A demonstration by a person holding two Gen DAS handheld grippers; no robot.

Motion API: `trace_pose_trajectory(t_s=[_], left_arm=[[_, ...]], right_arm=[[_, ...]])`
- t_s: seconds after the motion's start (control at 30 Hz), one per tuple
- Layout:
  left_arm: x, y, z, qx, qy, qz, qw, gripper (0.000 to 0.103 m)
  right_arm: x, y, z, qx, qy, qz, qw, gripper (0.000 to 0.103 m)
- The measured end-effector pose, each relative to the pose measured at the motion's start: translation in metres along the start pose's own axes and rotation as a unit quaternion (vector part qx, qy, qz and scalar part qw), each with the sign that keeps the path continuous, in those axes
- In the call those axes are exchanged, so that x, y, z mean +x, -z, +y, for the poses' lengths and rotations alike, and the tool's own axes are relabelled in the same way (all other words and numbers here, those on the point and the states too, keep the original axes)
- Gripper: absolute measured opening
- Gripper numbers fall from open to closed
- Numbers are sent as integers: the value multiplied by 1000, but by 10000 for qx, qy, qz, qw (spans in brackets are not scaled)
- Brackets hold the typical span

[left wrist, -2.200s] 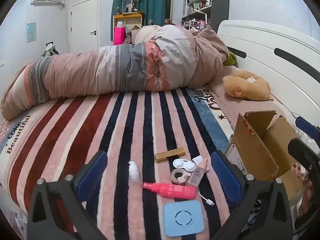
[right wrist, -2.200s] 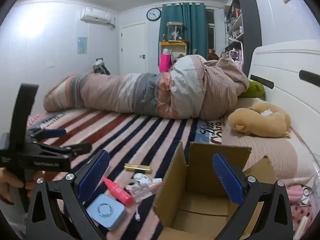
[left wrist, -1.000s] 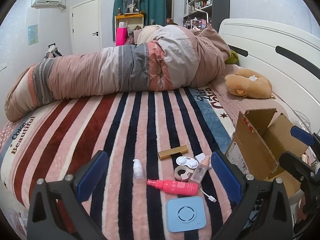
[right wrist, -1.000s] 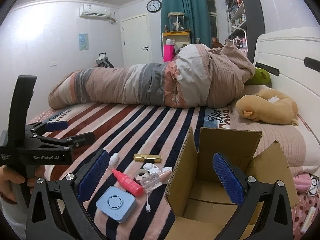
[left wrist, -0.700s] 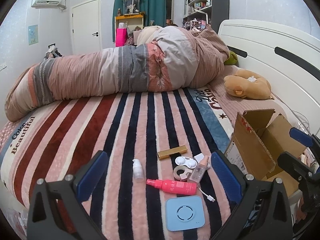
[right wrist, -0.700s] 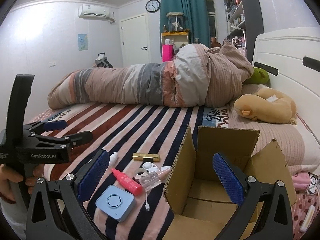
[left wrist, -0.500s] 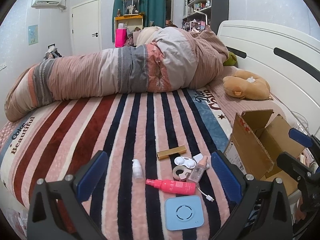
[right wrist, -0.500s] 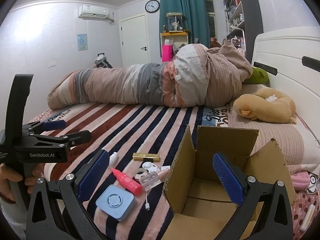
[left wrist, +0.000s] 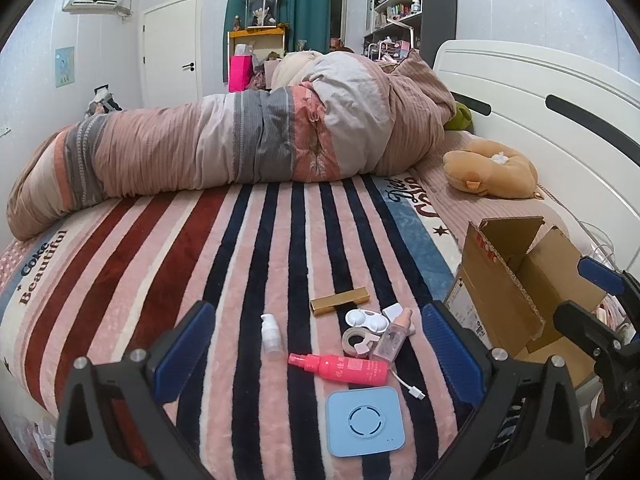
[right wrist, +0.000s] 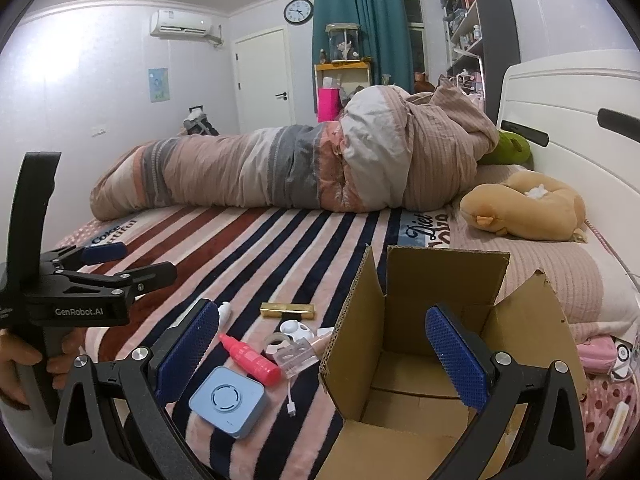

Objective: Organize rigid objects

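Low in the left wrist view, the left gripper [left wrist: 316, 352] has its fingers spread, holding nothing, above a pink spray bottle [left wrist: 340, 368] and blue square device [left wrist: 364, 420] on the striped bed [left wrist: 160, 264]. Lower right of the right wrist view, the right gripper [right wrist: 320, 352], fingers spread and holding nothing, straddles the left wall of the cardboard box [right wrist: 444, 296].

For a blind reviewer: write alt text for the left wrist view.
An open left gripper hovers empty over small items on a striped blanket: a pink spray bottle, a blue square device, a gold bar. An open cardboard box stands at right.
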State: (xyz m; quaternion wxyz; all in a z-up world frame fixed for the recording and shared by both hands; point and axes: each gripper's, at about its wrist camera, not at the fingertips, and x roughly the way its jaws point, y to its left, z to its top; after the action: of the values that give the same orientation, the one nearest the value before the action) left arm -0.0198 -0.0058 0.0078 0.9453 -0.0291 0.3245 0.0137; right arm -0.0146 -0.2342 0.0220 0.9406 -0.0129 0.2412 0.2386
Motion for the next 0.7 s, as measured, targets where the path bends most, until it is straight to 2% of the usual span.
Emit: trace_pose_trajectory(t_s=[0.37,0.63,0.7], left_arm=[[-3,1,3,-53,57,-44,10000,103],[3,6,35,-310,198,-123,9992,103],[7,9,50,-394,187,-150,9989,103]], right_arm=[[-4,-1,-6,-30,167,-43,9998,103],[-8,-6,34,-267,197,-301,9990,103],[-9,-8,46,-345,128,-391,9986,96]])
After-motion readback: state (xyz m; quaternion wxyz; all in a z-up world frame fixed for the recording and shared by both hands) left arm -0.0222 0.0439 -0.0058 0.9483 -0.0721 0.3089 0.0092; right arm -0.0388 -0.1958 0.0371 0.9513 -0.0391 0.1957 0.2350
